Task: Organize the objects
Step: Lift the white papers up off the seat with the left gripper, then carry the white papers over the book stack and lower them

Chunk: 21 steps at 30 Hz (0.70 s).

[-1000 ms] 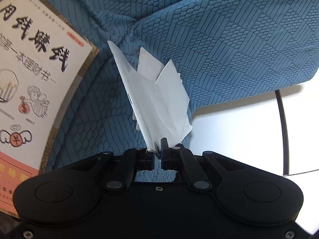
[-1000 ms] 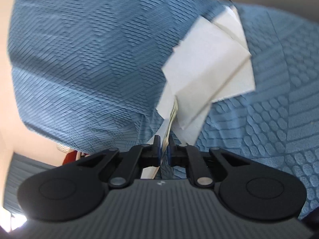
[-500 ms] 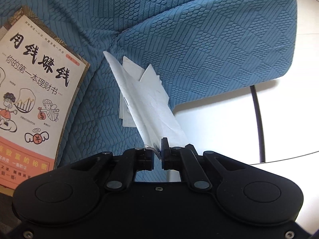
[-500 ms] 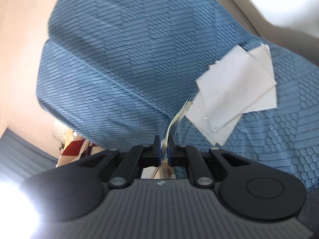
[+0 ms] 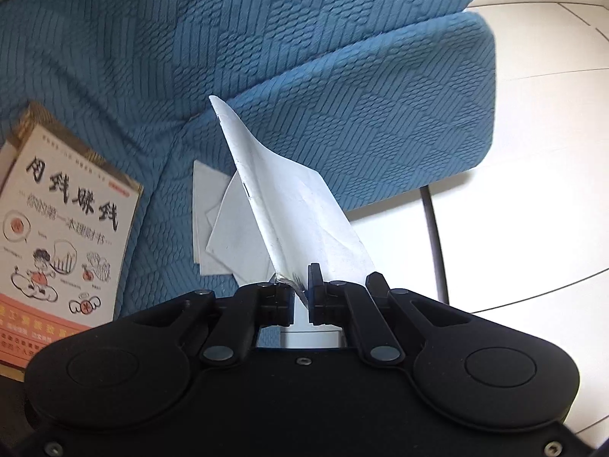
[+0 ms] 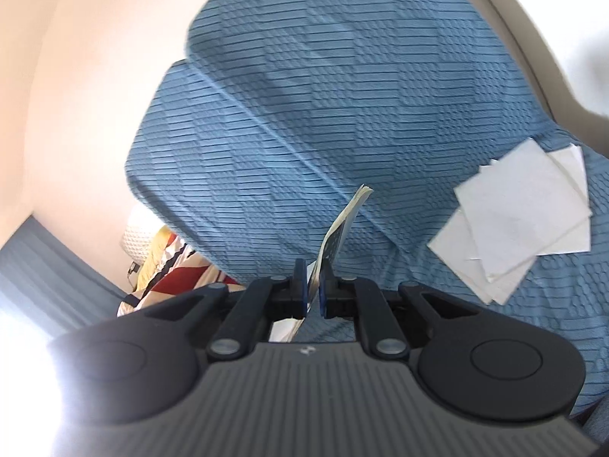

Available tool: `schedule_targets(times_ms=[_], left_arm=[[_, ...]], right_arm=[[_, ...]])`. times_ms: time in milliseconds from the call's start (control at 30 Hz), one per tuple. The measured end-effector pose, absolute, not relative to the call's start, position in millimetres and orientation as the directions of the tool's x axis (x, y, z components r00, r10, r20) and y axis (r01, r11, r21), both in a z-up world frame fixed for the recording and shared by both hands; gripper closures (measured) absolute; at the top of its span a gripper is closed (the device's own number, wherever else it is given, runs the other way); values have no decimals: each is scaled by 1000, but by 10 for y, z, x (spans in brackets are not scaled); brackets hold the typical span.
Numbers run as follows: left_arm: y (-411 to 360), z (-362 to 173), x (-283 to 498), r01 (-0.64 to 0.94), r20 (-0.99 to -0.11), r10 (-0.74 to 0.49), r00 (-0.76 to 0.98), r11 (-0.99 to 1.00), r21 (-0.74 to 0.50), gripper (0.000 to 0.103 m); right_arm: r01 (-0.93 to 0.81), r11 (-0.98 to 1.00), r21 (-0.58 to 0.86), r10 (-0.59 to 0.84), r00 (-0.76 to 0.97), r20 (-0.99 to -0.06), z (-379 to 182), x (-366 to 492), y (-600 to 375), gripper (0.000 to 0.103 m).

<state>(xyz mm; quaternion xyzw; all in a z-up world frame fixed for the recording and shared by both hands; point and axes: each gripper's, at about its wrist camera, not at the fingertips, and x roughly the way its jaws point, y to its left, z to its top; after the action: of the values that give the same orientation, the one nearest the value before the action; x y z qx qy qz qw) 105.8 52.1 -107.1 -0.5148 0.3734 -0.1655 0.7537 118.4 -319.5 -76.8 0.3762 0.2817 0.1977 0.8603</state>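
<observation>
Above blue sofa (image 5: 342,76), left tongs (image 5: 300,289) pinching white paper sheet (image 5: 289,205), right tongs (image 6: 312,289) clamping thin booklet (image 6: 338,228)

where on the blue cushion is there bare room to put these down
Bare blue seat cushion lies between the loose white sheets and its floor-side edge. It is crowded by the book and those sheets. In the right view, the seat left of the sheets is bare.

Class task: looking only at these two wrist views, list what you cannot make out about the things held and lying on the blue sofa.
- Thin booklet in the right gripper: seen edge-on, cover unreadable.
- Book: left wrist view's edge and the left gripper body cut it off.
- White sheet it grips: blank side only.
- Striped cloth: half hidden behind the sofa.
</observation>
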Motion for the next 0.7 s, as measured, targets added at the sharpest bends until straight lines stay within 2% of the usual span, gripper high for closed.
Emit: schedule_targets(times_ms=[367, 700], left_arm=[[995, -658, 801, -78, -359, -599, 716, 443, -893, 98], [1303, -872, 653, -110, -394, -585, 708, 461, -881, 98]], right_arm=[[-215, 649, 729, 590, 748, -304, -466, 1101, -2714, 94], [-211, 690, 693, 587, 723, -364, -736, 963, -2421, 94]])
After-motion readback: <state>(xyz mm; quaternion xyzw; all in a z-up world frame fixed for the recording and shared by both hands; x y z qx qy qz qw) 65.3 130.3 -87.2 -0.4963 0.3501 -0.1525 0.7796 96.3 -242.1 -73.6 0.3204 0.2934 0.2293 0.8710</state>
